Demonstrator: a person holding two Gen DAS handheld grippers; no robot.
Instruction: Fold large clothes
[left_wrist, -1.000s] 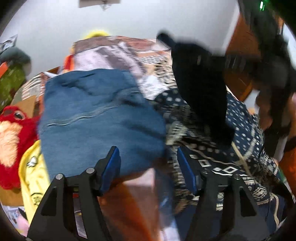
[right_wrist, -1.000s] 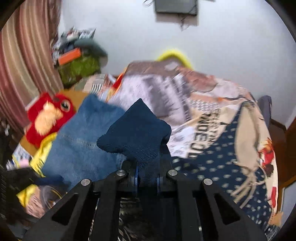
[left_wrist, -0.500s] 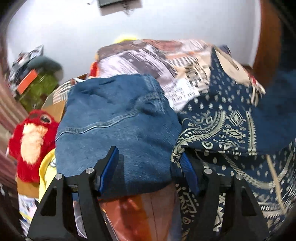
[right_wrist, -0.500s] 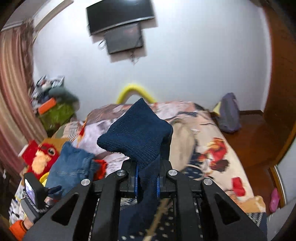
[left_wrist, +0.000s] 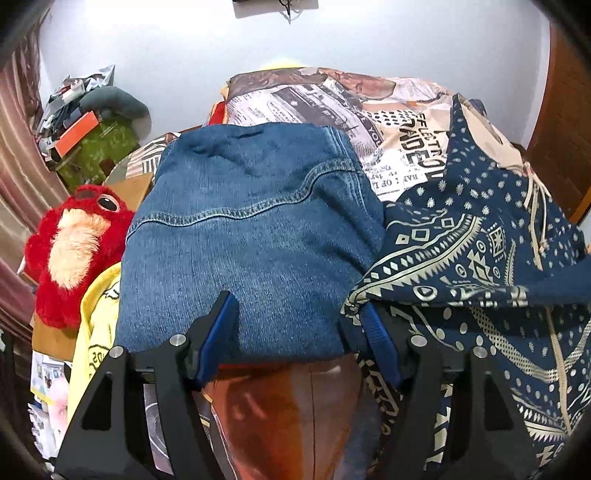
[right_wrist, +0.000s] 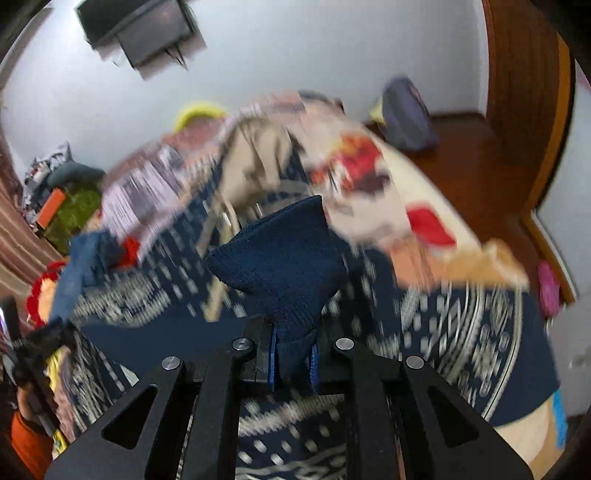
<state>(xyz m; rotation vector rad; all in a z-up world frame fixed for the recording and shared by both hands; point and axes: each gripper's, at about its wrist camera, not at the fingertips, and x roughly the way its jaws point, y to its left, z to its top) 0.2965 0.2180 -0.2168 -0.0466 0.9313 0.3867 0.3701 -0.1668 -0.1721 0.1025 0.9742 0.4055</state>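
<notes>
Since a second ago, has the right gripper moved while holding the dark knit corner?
Yes. The right gripper, shut on the dark blue knit fabric, swung right: the red plush toy slid to the left edge, and the wooden floor came into view.

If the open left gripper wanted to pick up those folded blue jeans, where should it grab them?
Probably the near folded edge of the jeans, approached from this side. That edge lies just ahead of the left gripper, between its open fingers, and looks thick and even. The patterned navy cloth crowds the right edge.
</notes>
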